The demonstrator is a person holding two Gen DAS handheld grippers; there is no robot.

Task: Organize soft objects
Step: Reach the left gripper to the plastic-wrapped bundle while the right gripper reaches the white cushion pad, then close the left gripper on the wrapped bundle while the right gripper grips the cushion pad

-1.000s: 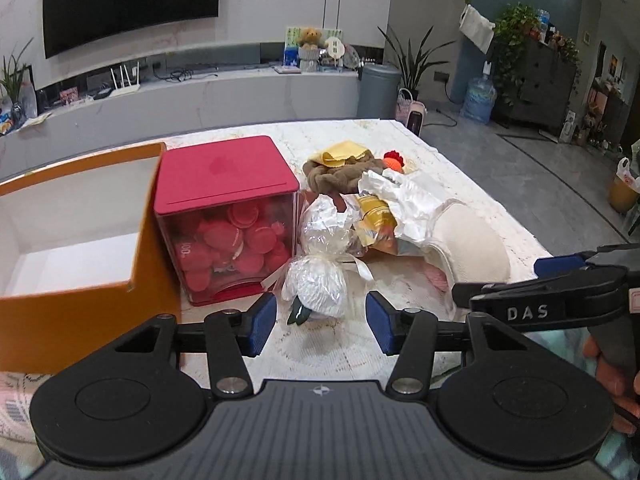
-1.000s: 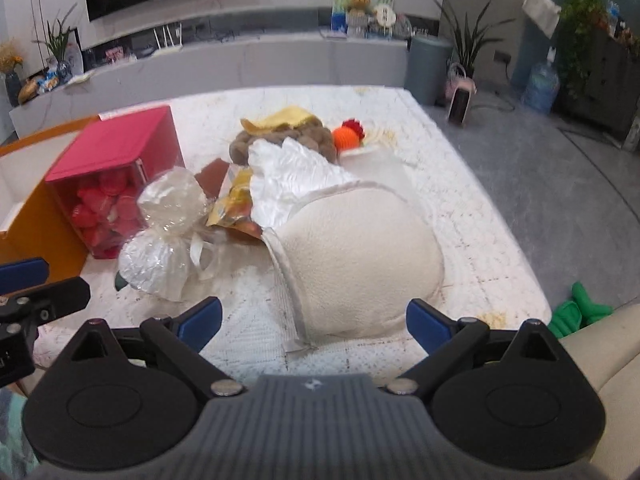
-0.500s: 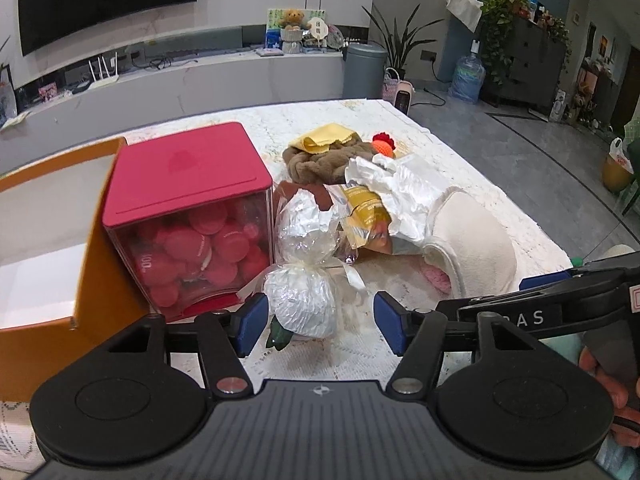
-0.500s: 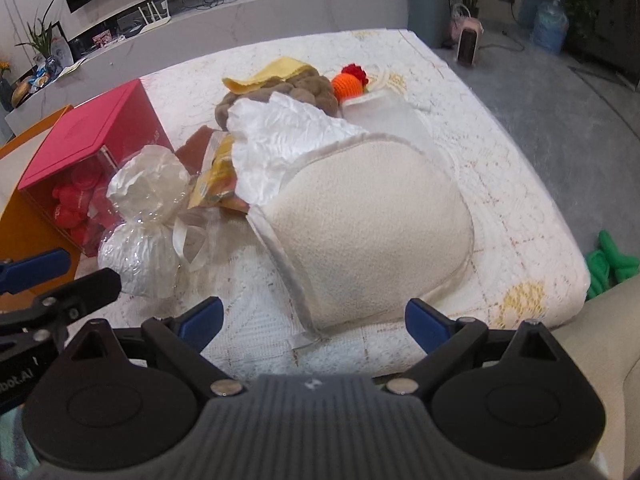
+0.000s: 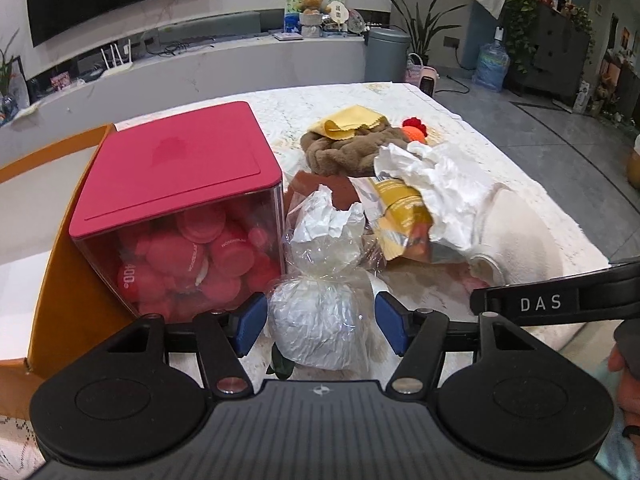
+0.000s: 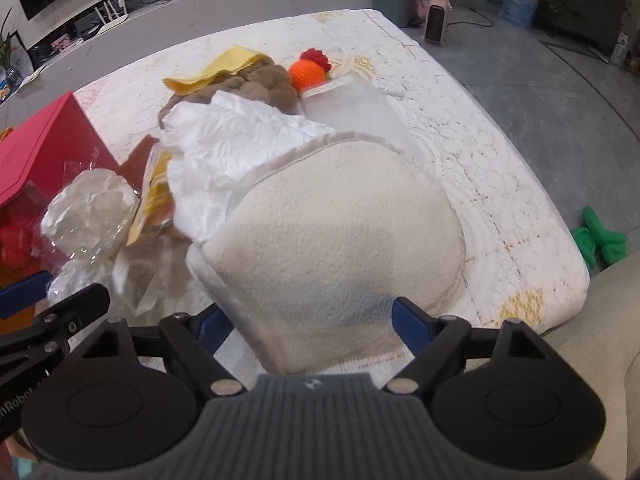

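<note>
A clear plastic bag (image 5: 316, 320) of white crumpled stuffing lies on the table between the blue pads of my open left gripper (image 5: 320, 322); the pads stand just off its sides. A cream plush cushion (image 6: 340, 240) lies on the table's right side. My right gripper (image 6: 312, 326) is open, with its pads on either side of the cushion's near end. Behind lie crumpled white paper (image 6: 236, 148), a yellow snack packet (image 5: 400, 208), a brown plush (image 5: 348, 152) under a yellow cloth (image 5: 348, 124), and an orange knitted toy (image 6: 308, 74).
A clear box with a red lid (image 5: 180, 172), full of red discs, stands left of the bag. An open orange box (image 5: 68, 280) stands further left. The lace-covered table (image 6: 500, 208) ends at the right; a green toy (image 6: 600, 240) lies on the floor.
Both grippers have moved forward and down. The left now has the stuffing bag between its pads. The right has narrowed somewhat and now straddles the cushion's near end.
</note>
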